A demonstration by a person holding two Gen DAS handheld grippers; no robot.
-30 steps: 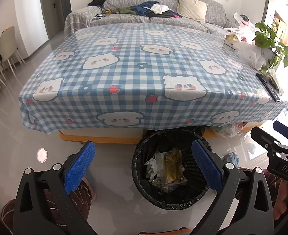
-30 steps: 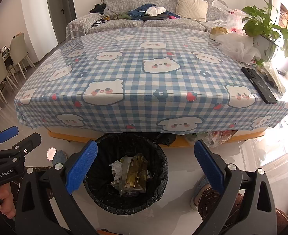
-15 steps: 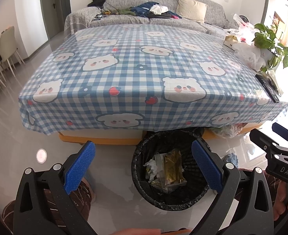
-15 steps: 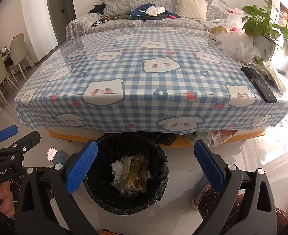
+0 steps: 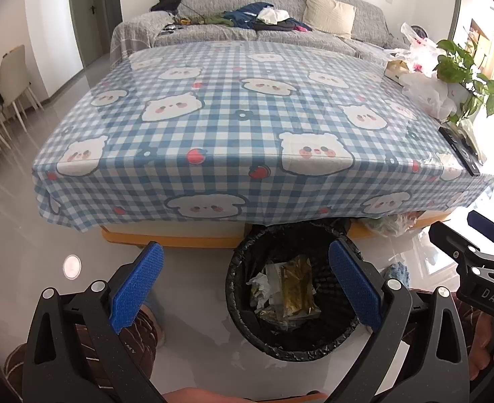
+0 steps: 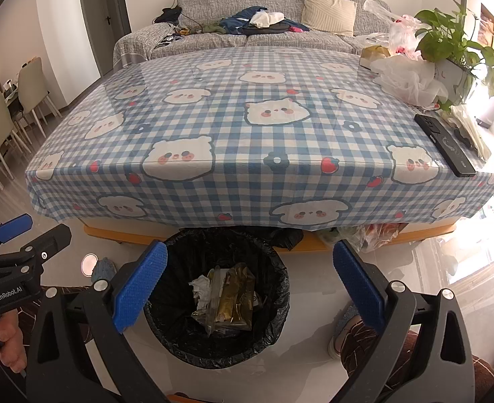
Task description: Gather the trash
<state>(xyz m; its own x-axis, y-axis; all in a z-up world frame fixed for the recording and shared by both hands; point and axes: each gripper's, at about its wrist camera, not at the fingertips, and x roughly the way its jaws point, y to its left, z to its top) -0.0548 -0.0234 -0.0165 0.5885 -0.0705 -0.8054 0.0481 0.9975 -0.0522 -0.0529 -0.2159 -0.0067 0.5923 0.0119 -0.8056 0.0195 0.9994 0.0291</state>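
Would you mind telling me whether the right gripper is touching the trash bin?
Apart. In the right wrist view the right gripper is open and empty, with its blue pads hovering above the trash bin, and its rim shows unbroken between them.

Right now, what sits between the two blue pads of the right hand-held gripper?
In the right wrist view, the bin with wrappers inside shows between them, on the floor below.

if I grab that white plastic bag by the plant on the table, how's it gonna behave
The white plastic bag looks thin and crumpled, so it will probably be floppy and collapse between the jaws. Likely very light. Its glossy film may slip, and it lies against the potted plant, so its leaves might get tugged.
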